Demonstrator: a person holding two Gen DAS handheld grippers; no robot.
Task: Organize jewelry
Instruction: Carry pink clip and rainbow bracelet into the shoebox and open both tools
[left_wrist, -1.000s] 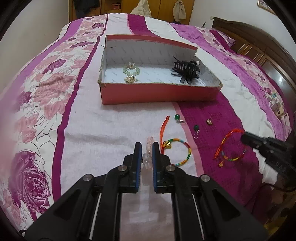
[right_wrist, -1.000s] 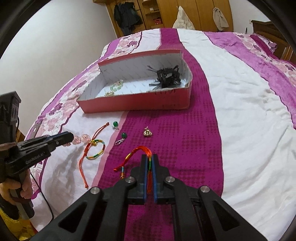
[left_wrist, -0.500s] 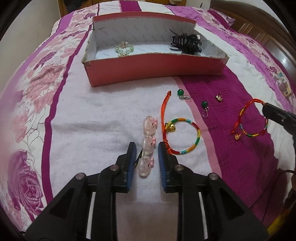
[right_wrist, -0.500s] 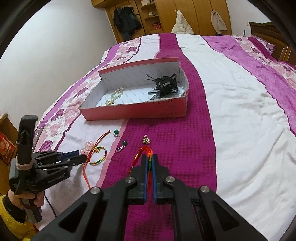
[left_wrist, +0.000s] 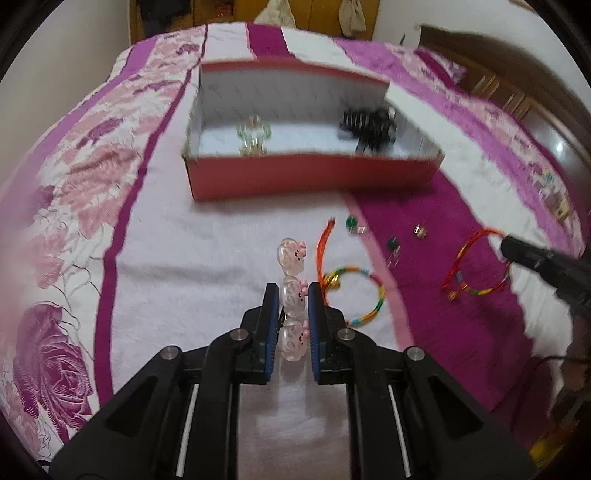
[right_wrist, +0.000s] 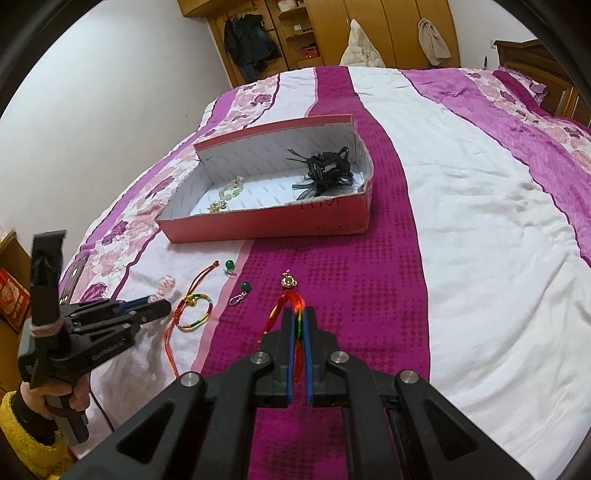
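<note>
Bedspread (left_wrist: 221, 236) carries everything, with the box (left_wrist: 314, 177) as landmark. Short of the box, left gripper (left_wrist: 291, 295) pinches the clip (left_wrist: 291, 299), long axis pointing boxward. Further right, right gripper (right_wrist: 300, 325) clamps the bracelet (right_wrist: 291, 302); the box lies ahead and left.

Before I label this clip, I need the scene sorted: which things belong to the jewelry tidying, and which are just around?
Part of the job:
- red box
- pig-bead bracelet in left claw
- red cord bracelet in right claw
- rainbow bracelet
- green bead earrings
- gold charm

Just around:
- bedspread
- wardrobe
- hanging coat
</note>
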